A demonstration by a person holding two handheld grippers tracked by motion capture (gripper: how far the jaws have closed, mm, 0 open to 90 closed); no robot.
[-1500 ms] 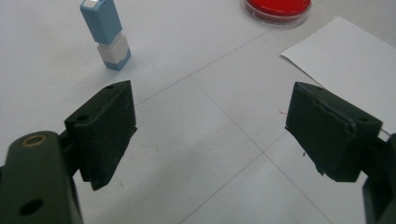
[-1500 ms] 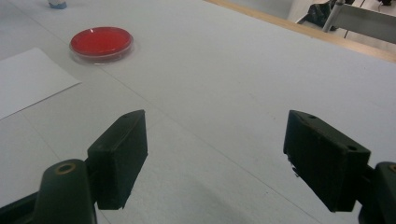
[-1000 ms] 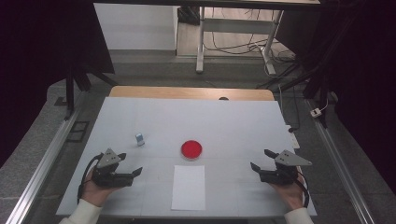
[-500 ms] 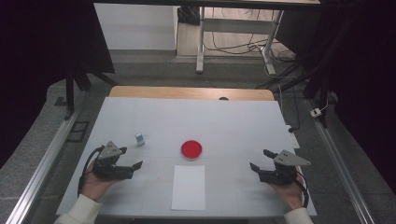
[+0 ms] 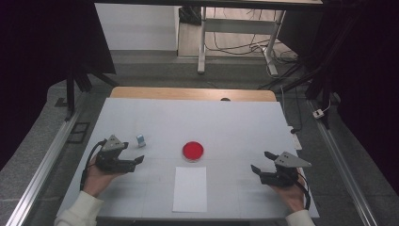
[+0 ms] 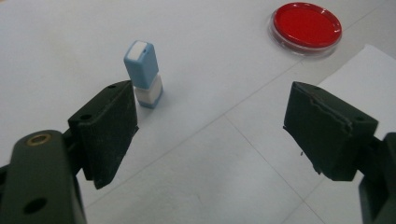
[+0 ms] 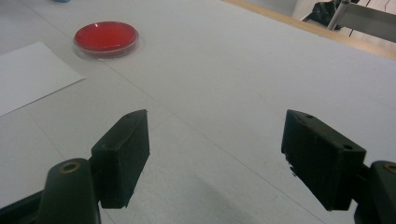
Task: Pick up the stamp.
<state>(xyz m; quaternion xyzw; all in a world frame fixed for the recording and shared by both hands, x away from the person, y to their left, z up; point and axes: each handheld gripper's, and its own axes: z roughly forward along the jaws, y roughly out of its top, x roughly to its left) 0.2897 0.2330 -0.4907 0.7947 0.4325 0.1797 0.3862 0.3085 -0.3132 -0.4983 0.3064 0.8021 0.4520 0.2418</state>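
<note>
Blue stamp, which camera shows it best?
The left gripper view: the stamp stands upright, close, just beyond the left jaw. The high view shows it as a tiny speck; the right gripper view catches a blue sliver at its top edge.

Colours showing on the pale grey table top (image 5: 226, 122)

A small blue-and-white block (image 6: 143, 73) is standing out beside the round red dish (image 6: 306, 25) (clear-rimmed), a plain white paper sheet (image 5: 190, 188), and black gripper jaws.

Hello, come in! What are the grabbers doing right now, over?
Left gripper open, empty, by the little blue stamp. Right gripper open, empty. Stamp upright, untouched. Red dish and paper sheet off to the side, nothing in the way.
</note>
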